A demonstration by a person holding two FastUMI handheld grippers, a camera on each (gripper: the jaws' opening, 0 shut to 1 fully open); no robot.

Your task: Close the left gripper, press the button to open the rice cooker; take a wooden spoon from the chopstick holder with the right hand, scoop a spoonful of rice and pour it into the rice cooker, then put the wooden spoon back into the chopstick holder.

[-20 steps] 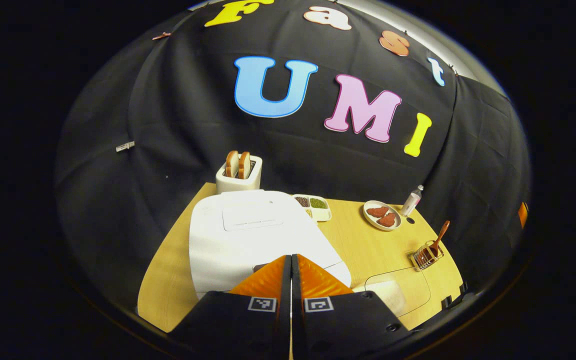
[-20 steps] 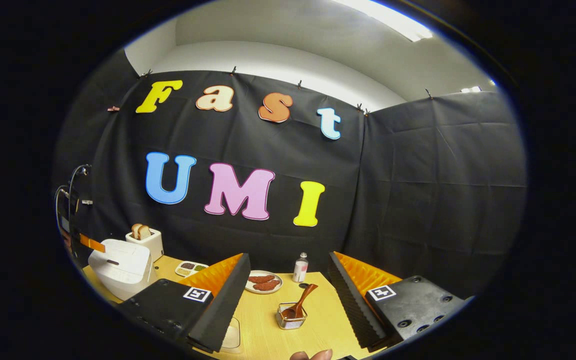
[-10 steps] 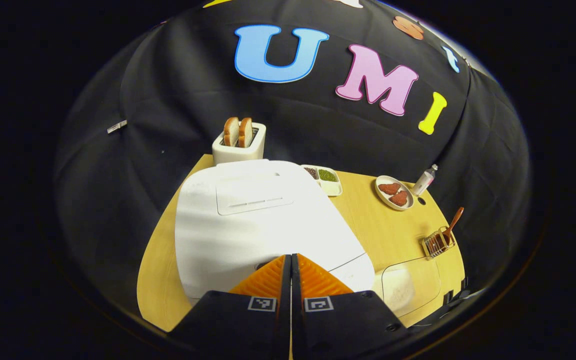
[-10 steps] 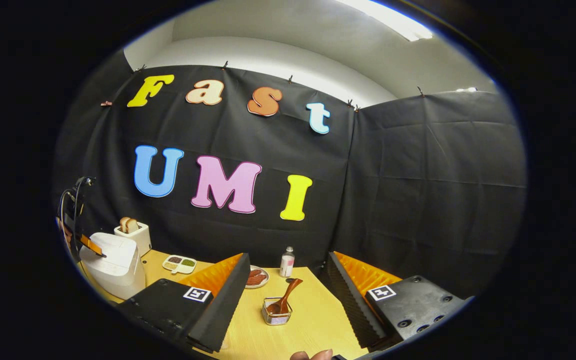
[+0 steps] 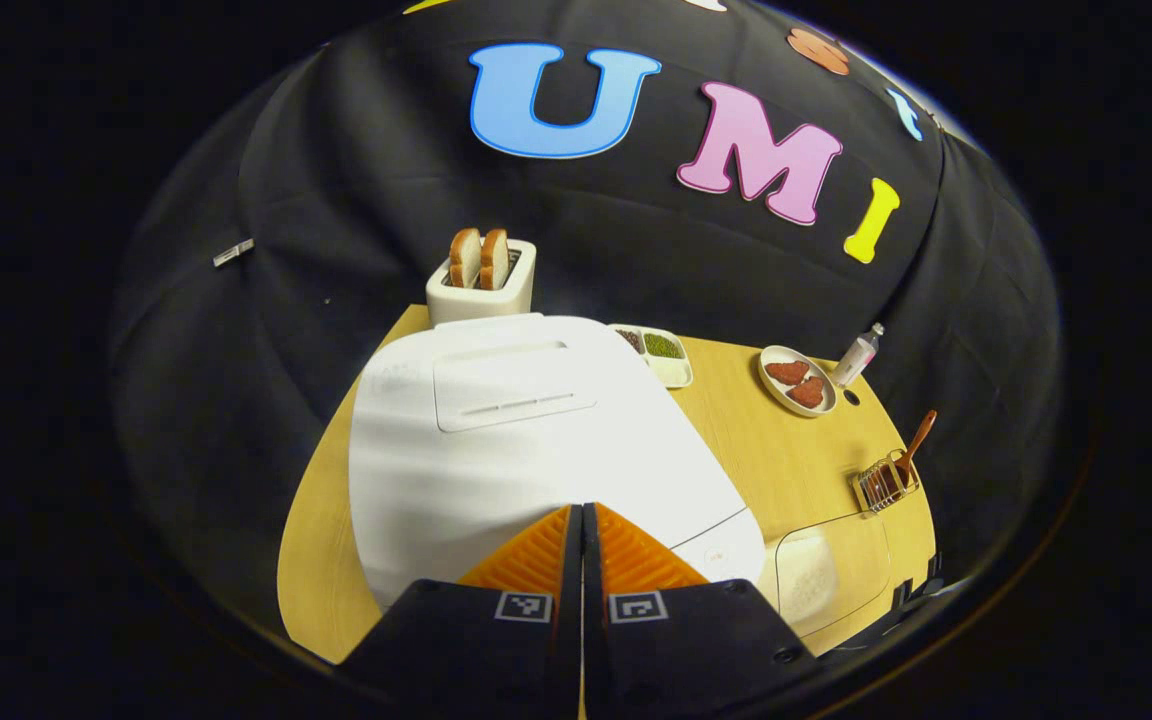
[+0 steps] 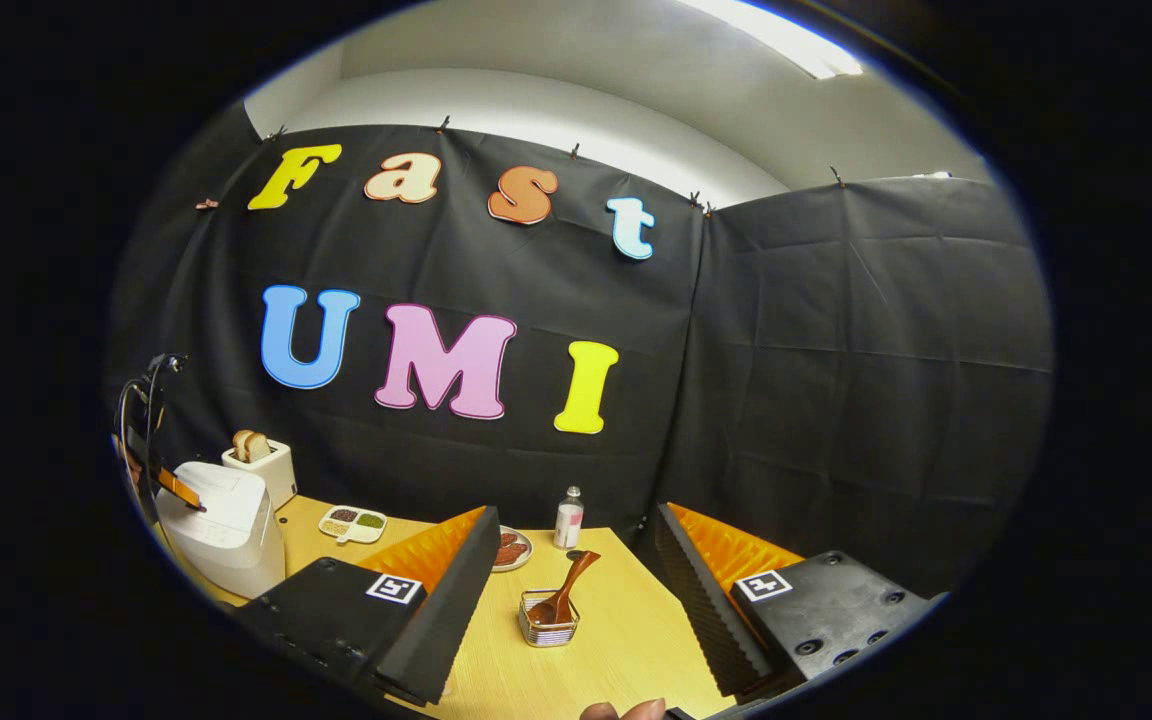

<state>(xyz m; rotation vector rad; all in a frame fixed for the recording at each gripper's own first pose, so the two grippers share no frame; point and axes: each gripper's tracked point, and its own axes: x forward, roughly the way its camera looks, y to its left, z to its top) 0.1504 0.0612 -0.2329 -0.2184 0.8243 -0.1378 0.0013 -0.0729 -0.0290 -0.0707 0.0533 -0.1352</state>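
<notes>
Left tool [image 5: 581, 520]: fingers pressed together, nothing between them; tips down at the front lip of the rice cooker [image 5: 526, 430], where the button should lie; the button itself is hidden under them
Right tool [image 6: 576, 560]: fingers spread wide, holding nothing; hovering above the desk [image 6: 626, 640] with the chopstick holder [image 6: 548, 630] between and beyond its fingers
Rice cooker: on the left part of the desk, lid down; a broad, stiff, smooth shell, likely heavy enough to stay put under a firm press straight down; a slanted push could slide the tips off the glossy lid
Wooden spoon [image 6: 564, 596]: standing tilted in the wire chopstick holder, bowl down, handle leaning up and to the right; rigid and light, dry wood that should grip well; best taken on the bare upper handle, clear of the wire rim, so the light holder does not lift with it
Rice: a pale heap in the clear tray [image 5: 821, 575] at the desk's near edge, just right of the cooker; loose grains, easy to spill
Change since a second ago: the left tool has come lower and closer, the cooker now larger in the left gripper view; the right tool has drifted a little, spread as before
</notes>
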